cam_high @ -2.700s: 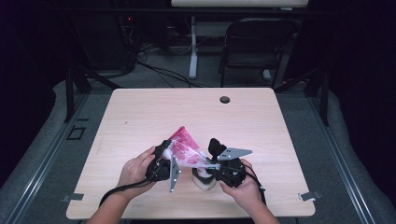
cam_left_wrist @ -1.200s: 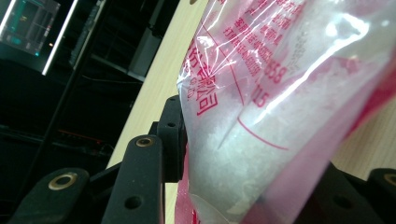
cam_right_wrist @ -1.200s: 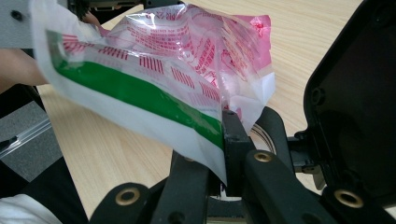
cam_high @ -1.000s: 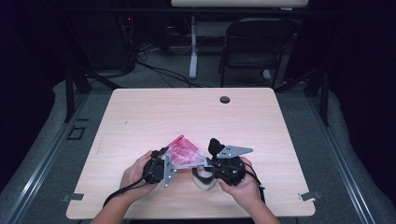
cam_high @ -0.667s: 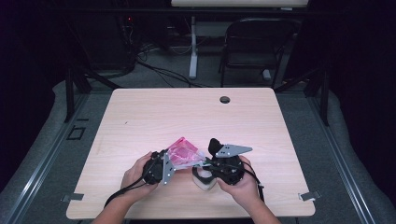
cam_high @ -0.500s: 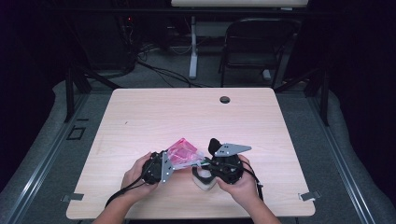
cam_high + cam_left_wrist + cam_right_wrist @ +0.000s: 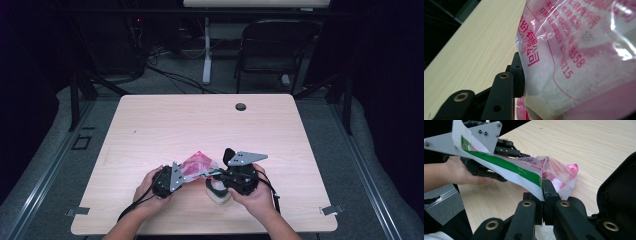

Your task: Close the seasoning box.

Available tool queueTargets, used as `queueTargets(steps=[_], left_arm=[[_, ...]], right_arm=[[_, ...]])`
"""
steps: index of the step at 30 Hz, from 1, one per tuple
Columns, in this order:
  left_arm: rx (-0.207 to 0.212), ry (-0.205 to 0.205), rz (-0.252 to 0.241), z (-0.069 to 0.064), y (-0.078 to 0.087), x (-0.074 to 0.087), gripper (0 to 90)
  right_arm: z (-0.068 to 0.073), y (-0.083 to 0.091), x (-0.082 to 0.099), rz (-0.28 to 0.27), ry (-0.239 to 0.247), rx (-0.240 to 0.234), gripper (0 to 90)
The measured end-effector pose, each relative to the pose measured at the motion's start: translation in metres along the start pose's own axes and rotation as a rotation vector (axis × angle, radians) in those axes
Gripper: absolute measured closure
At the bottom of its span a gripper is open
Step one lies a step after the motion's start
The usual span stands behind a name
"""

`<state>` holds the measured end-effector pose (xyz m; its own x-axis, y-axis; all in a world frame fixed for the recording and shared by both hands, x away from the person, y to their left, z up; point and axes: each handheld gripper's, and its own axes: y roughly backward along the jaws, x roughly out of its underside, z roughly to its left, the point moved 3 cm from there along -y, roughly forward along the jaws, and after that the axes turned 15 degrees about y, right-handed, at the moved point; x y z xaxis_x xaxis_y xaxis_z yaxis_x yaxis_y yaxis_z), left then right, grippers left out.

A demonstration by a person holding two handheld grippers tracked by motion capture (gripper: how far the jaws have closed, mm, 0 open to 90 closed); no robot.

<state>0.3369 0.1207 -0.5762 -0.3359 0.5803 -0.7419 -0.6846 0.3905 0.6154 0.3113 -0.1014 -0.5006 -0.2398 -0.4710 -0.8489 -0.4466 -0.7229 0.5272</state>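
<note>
A clear plastic bag with pink print and white grains hangs between my two grippers near the table's front edge. My left gripper is shut on the bag's body. In the left gripper view one black finger presses into the bag, which hides the other finger. My right gripper is shut on the bag's green-and-white edge strip, which is stretched toward the left gripper's grey plate. From above, the right gripper points left at the bag.
A white round thing lies on the wooden table under the right gripper. A dark cable hole sits near the far edge. A black chair stands behind the table.
The bag has sunk from its raised, spread shape to a lower, bunched one. My left gripper has come a little closer to the right one. The right gripper has stayed put.
</note>
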Motion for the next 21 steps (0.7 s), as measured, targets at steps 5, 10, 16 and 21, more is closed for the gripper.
queueTargets(steps=[5,10,16,21], left_arm=[[0.033,0.049,0.003,0.001,-0.003,0.003,67.3],[0.063,0.102,0.024,0.006,-0.006,0.007,69.0],[0.081,0.147,0.043,0.010,-0.008,0.011,69.9],[0.104,0.167,0.052,0.009,-0.011,0.013,70.2]], right_arm=[[0.000,-0.002,0.000,-0.005,-0.001,-0.005,88.8],[-0.002,-0.002,-0.001,-0.017,-0.016,-0.017,87.6],[-0.002,-0.005,-0.002,-0.022,-0.020,-0.035,85.1],[-0.002,-0.007,-0.002,-0.019,-0.022,-0.037,81.4]])
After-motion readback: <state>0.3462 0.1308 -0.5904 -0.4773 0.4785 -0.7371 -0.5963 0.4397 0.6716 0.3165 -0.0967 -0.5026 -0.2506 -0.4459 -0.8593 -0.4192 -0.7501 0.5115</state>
